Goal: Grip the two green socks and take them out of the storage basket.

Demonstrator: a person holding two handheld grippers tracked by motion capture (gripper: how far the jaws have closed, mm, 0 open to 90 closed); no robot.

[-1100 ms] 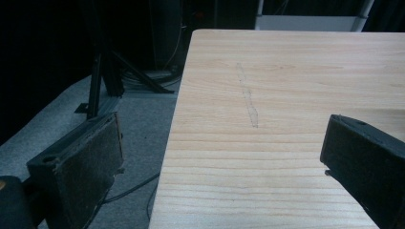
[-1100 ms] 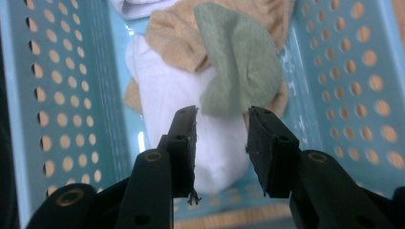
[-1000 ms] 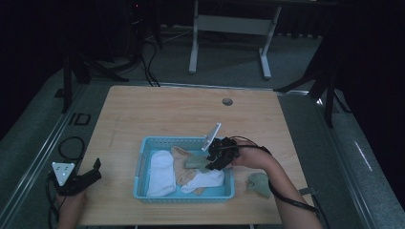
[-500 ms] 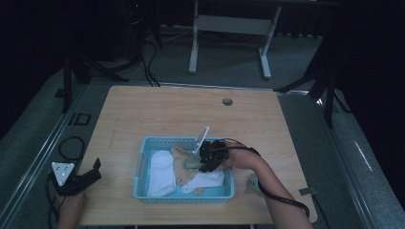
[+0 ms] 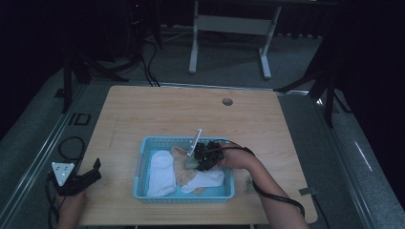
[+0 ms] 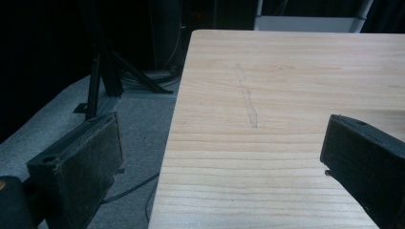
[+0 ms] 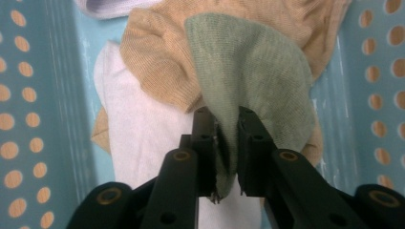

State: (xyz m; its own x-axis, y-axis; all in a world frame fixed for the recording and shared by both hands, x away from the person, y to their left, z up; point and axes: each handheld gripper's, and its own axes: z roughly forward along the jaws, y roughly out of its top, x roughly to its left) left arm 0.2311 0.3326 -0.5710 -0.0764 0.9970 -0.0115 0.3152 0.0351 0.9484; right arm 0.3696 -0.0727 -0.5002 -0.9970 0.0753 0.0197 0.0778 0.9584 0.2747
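A light-blue perforated basket (image 5: 143, 167) sits near the table's front edge with several socks in it. My right gripper (image 5: 203, 157) reaches into it from the right, shut on a green sock (image 5: 192, 163). In the right gripper view the green sock (image 7: 253, 81) is pinched between the jaws of my right gripper (image 7: 224, 119), which have just been closing on it. It hangs over a tan sock (image 7: 157, 67) and a white sock (image 7: 138, 143). My left gripper (image 5: 93, 171) rests at the table's front left edge, and my left gripper (image 6: 224, 152) is open and holds nothing.
A folded white sock (image 5: 161, 171) lies at the basket's left end. A small greenish item (image 5: 248, 183) lies on the table just right of the basket. The wooden table (image 6: 286, 71) has a round hole (image 5: 227, 101) at its far side. Cables lie on the floor at the left.
My right gripper has moved left and down into the basket with the green sock. The left gripper has stayed put.
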